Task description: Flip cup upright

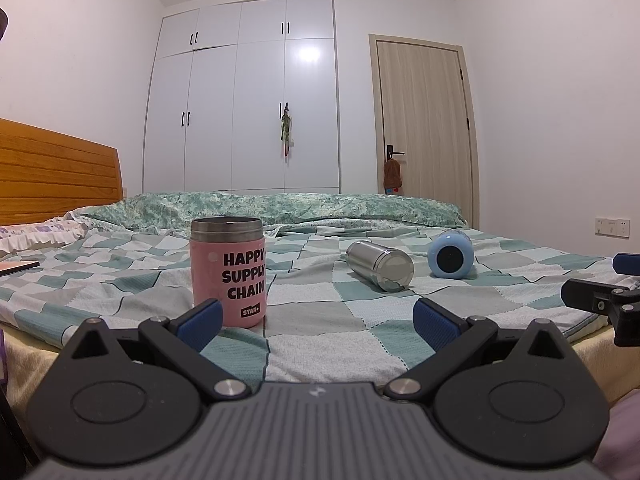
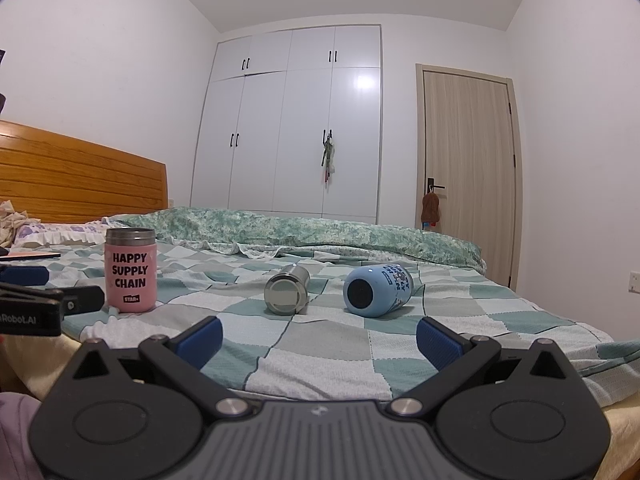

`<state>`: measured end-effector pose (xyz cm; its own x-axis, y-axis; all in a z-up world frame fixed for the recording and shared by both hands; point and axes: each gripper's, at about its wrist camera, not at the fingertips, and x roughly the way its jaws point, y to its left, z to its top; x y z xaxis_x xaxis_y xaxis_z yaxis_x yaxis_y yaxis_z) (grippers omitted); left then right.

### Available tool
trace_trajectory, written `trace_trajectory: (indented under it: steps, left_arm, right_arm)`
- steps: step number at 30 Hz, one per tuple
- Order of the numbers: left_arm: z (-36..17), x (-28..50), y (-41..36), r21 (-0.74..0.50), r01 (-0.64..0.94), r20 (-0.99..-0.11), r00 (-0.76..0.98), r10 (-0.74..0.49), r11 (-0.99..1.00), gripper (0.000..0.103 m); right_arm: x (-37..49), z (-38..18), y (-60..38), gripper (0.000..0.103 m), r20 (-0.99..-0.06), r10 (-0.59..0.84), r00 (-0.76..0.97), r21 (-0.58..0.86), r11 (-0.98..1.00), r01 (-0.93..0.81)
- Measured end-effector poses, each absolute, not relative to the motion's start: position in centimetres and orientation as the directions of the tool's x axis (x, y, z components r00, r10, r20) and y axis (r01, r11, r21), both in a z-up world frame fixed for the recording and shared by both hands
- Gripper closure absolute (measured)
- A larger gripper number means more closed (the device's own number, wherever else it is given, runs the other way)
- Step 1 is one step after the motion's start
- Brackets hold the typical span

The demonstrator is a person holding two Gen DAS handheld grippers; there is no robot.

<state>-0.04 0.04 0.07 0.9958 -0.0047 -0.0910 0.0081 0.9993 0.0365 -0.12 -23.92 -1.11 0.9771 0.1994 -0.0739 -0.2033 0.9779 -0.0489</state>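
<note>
A pink cup point(image 1: 228, 272) printed "HAPPY SUPPLY CHAIN" stands upright on the checked bedspread point(image 1: 320, 320); it also shows in the right wrist view point(image 2: 130, 270). A steel cup point(image 1: 380, 266) lies on its side mid-bed, its base toward me; the right wrist view shows it too point(image 2: 287, 294). A light blue cup point(image 1: 451, 254) lies on its side to the right point(image 2: 378, 290). My left gripper point(image 1: 318, 322) is open and empty, just short of the pink cup. My right gripper point(image 2: 320, 338) is open and empty, in front of the two lying cups.
A wooden headboard point(image 1: 56, 168) and pillow point(image 1: 36, 236) are at the left. A rolled green quilt point(image 1: 280, 204) lies along the far side. White wardrobe point(image 1: 248, 96) and a door point(image 1: 424, 120) stand behind. The bed's front edge point(image 2: 624, 412) is near my grippers.
</note>
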Motion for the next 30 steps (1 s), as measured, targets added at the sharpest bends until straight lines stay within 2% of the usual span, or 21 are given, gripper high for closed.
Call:
trace_trajectory:
  steps: [30]
  left_arm:
    - [0.08,-0.01,0.09,0.034,0.008,-0.092,0.996,-0.005,0.999,0.000]
  right_arm:
    - [-0.03,-1.04,-23.99,0.000,-0.077,0.200,0.977,-0.047,0.978,-0.204]
